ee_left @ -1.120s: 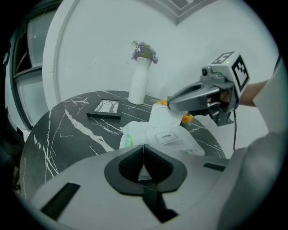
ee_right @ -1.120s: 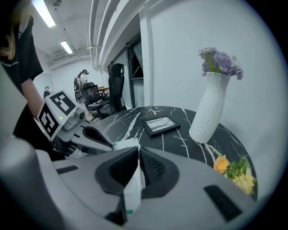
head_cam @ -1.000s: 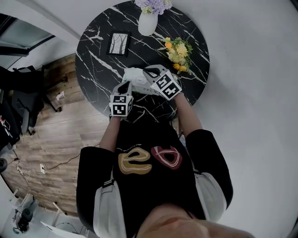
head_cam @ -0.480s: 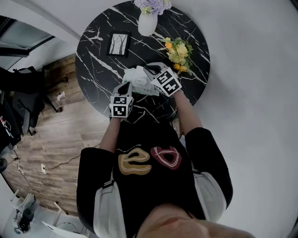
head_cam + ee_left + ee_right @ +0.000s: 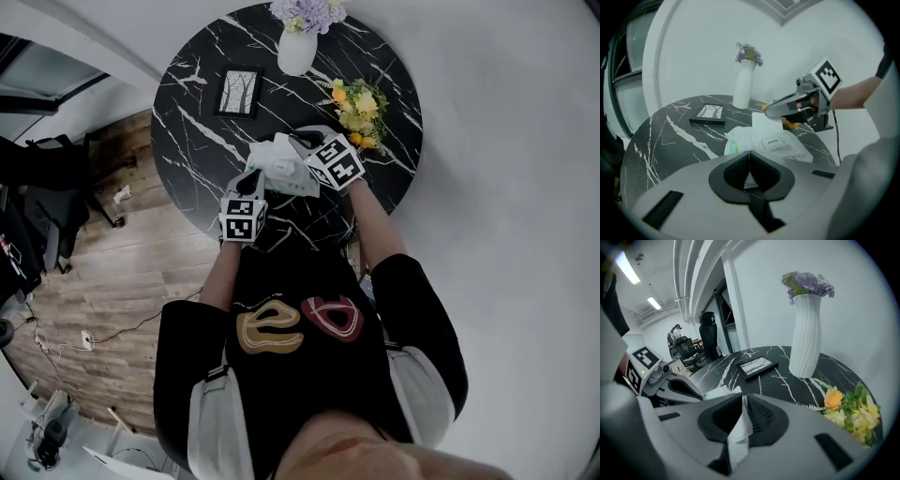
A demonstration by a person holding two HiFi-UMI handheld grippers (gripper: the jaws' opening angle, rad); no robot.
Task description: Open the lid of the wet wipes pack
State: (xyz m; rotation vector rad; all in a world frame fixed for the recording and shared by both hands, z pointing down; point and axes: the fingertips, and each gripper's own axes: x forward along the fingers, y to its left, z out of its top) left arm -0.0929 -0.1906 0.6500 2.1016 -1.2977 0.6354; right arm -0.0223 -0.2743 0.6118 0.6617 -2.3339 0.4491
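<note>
The white wet wipes pack (image 5: 274,169) (image 5: 787,146) lies on the round black marble table (image 5: 197,141), with a small "OPEN" label on top. My left gripper (image 5: 251,180) (image 5: 749,158) is shut on the pack's near edge, and a thin white strip shows between its pads. My right gripper (image 5: 300,143) (image 5: 767,111) (image 5: 742,401) reaches in from the right. The white lid flap (image 5: 764,125) (image 5: 739,432) sits between its jaws, lifted off the pack. Those jaws are opening slightly while the flap still lies against the pads.
A white ribbed vase of purple flowers (image 5: 298,42) (image 5: 806,333) stands at the far edge. A black picture frame (image 5: 239,89) (image 5: 708,114) lies at the back left. Yellow flowers (image 5: 356,108) (image 5: 843,411) lie to the right of the pack. Wooden floor and an office chair are on the left.
My right gripper has shifted a little toward the far side with the lid flap, which now stands further off the pack. The left gripper has kept still.
</note>
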